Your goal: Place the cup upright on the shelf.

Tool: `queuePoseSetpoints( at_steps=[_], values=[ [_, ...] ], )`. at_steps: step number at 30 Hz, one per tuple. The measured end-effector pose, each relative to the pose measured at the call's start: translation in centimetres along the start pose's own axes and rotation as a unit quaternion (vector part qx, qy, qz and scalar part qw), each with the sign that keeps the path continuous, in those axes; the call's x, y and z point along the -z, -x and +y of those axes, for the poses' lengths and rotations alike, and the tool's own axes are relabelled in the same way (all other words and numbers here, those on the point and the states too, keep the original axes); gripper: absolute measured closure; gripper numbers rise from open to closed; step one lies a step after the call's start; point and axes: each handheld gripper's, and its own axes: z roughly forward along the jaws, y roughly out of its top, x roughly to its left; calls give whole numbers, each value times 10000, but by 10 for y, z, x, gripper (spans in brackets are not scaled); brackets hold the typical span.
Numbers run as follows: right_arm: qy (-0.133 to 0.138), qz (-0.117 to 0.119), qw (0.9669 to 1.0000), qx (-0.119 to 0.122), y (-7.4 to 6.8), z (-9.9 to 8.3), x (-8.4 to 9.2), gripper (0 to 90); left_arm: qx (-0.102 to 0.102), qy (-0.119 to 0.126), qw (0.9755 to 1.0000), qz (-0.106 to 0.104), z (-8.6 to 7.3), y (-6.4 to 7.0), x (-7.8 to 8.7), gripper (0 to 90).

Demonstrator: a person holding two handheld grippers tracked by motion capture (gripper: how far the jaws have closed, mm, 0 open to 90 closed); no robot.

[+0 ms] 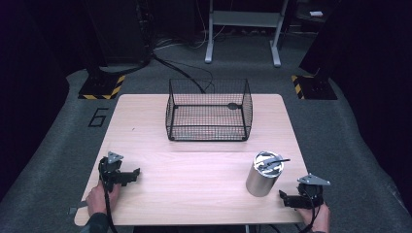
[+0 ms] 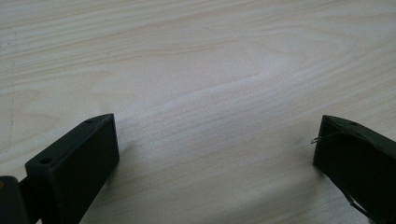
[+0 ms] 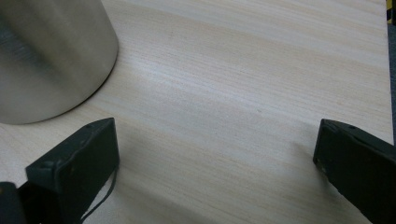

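Looks like a lab or test studio: dark curtains [image 1: 29,73] beyond the grippers, grey carpet [image 1: 340,126], hazard-striped stand bases [image 1: 101,86], cables [image 1: 180,65], a taped "6" [image 1: 97,117] left of the table [image 1: 194,170].

bright overhead light washes the bench [image 1: 194,165] pale while the room around it stays dark, and the near fingers [image 2: 74,163] look soft and unfocused.
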Motion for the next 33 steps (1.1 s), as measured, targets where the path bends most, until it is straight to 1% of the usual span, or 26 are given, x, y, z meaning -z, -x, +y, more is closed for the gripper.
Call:
queuePoseSetpoints(
  at_steps=[1,3,5,17,19,20,21,27,29,33],
  values=[
    [1,-1,10000,1,0,0,0,0,14,-3,10000,1,0,0,0,1],
    [1,-2,10000,-1,0,0,0,0,-53,-86,9999,-8,1,-1,1,1],
    [1,-5,10000,-4,0,0,0,0,-39,-24,10000,3,0,-1,0,0],
    [9,-15,10000,-13,0,0,0,0,-37,-28,10000,2,0,-1,0,1],
    [-34,-13,10000,-33,0,1,0,0,-35,-27,10000,-5,0,-1,0,0],
    [-60,-33,10000,5,0,1,0,0,-36,-28,10000,3,0,-1,0,1],
    [-52,-42,10000,-34,0,1,0,0,-32,-26,10000,-6,0,0,0,1],
    [-51,-65,10000,-42,1,1,0,0,-38,-29,10000,-6,0,-1,0,1],
    [-36,-54,9999,-86,1,1,0,0,-37,-30,10000,-6,0,-1,0,1],
    [-61,-61,9999,-101,0,1,0,0,-40,-30,10000,0,0,-1,0,1]
  ],
)
